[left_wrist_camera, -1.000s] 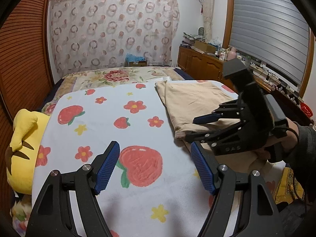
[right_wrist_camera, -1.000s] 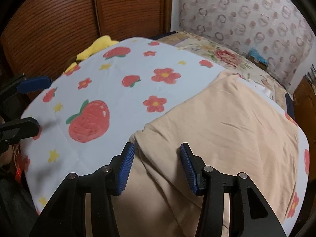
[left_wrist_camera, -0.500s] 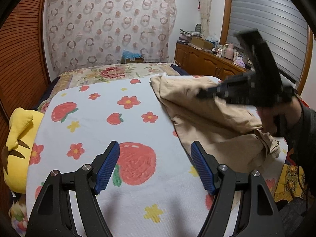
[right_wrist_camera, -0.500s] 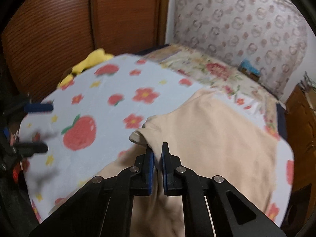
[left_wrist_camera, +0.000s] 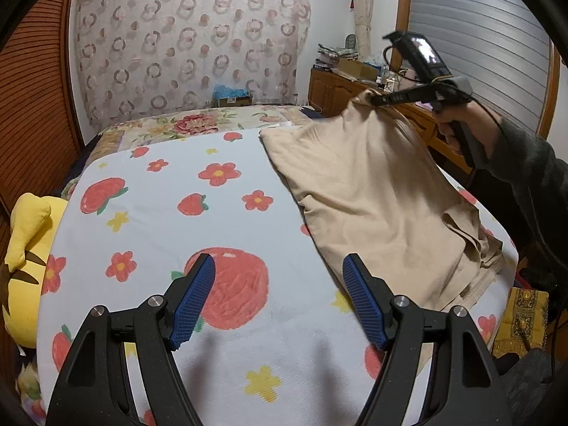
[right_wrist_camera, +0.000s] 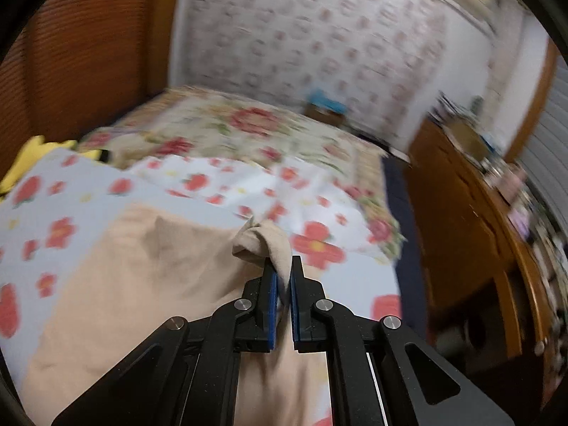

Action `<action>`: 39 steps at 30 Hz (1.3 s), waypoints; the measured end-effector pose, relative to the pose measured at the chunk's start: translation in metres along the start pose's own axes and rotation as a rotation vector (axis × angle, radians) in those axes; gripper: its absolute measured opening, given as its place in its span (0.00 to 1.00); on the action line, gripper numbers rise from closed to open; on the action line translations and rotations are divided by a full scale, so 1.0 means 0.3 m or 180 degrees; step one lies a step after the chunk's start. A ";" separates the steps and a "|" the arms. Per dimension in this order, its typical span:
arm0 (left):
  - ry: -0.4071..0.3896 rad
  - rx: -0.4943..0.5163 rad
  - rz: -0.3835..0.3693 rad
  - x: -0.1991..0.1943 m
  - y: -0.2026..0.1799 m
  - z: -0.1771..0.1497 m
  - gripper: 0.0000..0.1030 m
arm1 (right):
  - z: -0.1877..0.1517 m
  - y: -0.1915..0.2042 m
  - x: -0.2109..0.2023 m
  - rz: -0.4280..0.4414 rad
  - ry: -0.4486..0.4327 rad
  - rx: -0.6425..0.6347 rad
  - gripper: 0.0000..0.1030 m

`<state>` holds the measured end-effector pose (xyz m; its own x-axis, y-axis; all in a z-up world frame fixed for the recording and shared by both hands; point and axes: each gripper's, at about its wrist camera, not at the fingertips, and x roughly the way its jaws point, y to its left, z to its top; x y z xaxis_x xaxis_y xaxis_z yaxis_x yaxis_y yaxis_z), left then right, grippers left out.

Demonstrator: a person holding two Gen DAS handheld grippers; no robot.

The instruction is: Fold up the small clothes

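A beige garment (left_wrist_camera: 369,191) lies on the right half of a bed covered by a white strawberry-and-flower sheet (left_wrist_camera: 177,213). My right gripper (left_wrist_camera: 372,100) is shut on a corner of the garment and holds it lifted above the bed's far right side. In the right wrist view that gripper (right_wrist_camera: 283,277) pinches a bunched beige fold (right_wrist_camera: 262,241) between its blue pads, and the cloth (right_wrist_camera: 142,277) hangs down to the left. My left gripper (left_wrist_camera: 278,284) stands open low over the sheet near the front, left of the garment, with nothing between its fingers.
A yellow plush toy (left_wrist_camera: 25,248) lies at the bed's left edge. A wooden sideboard (left_wrist_camera: 355,88) with clutter stands along the right wall under a shuttered window. A patterned curtain (left_wrist_camera: 191,49) covers the far wall, with a box (left_wrist_camera: 232,97) below it.
My right gripper closed on the garment's near corner, then lifted it and carried it toward the far right of the bed, turning as it went. The left gripper stayed in place, open.
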<state>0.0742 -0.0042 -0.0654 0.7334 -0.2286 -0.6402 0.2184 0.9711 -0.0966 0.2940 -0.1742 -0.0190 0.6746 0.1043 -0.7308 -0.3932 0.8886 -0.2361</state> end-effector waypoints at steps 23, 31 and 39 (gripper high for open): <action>0.0037 0.0169 -0.0207 0.033 -0.137 0.014 0.73 | -0.412 0.004 -0.208 0.0676 -0.0005 0.0151 0.39; 0.0220 0.0292 -0.0312 0.080 -0.210 -0.003 0.73 | -0.565 0.059 -0.242 0.1016 0.0128 0.0094 0.39; 0.0300 0.0279 -0.0286 0.093 -0.220 -0.015 0.73 | -0.595 0.084 -0.244 0.0911 0.0189 -0.0136 0.27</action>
<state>0.0774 -0.0744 -0.0803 0.6456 -0.3029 -0.7010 0.3389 0.9363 -0.0924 0.1232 -0.2393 -0.0859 0.4952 0.3206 -0.8075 -0.5891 0.8071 -0.0409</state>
